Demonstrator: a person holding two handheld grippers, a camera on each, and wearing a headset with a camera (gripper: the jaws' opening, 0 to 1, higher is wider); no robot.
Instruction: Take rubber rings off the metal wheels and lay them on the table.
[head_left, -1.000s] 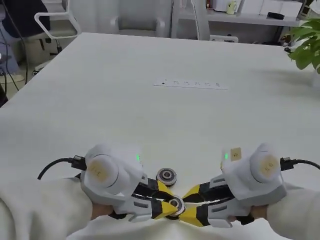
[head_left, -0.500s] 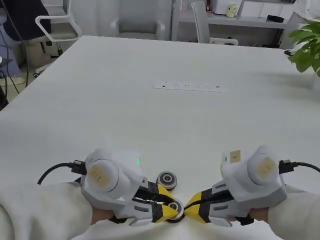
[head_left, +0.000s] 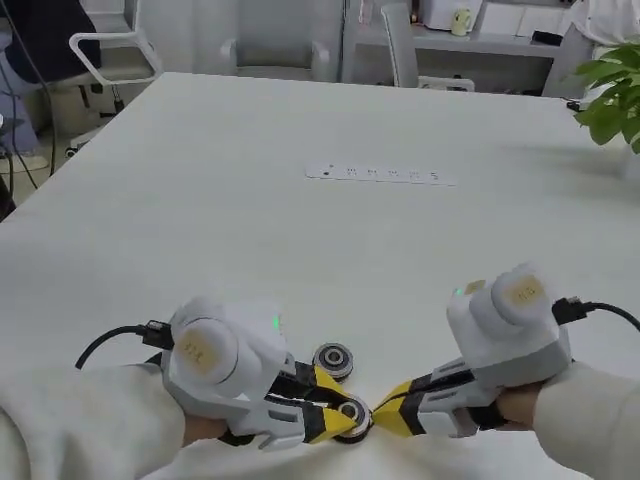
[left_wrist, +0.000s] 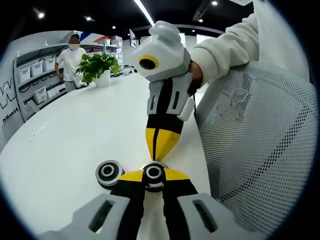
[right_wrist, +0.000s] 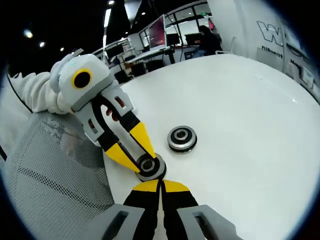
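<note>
A metal wheel with a black rubber ring (head_left: 350, 408) sits at the table's near edge, and my left gripper (head_left: 345, 419) is shut on it from the left. In the left gripper view the yellow tips flank this wheel (left_wrist: 153, 172). My right gripper (head_left: 381, 418) points at it from the right, jaws shut to a point that touches the wheel's rim (right_wrist: 149, 167). Whether the right gripper (right_wrist: 160, 186) pinches the ring I cannot tell. A second wheel (head_left: 333, 359) lies free on the table just beyond, also in the right gripper view (right_wrist: 182, 138).
The white table (head_left: 300, 250) stretches far ahead, with a flush socket strip (head_left: 380, 172) in its middle. A potted plant (head_left: 615, 95) stands at the far right. Chairs (head_left: 270, 50) line the far edge. A mesh chair back (left_wrist: 260, 140) is close behind the near edge.
The right gripper has drawn back slightly to the right, closed its jaws, and rolled so its body stands higher. The left gripper and the held wheel have hardly moved.
</note>
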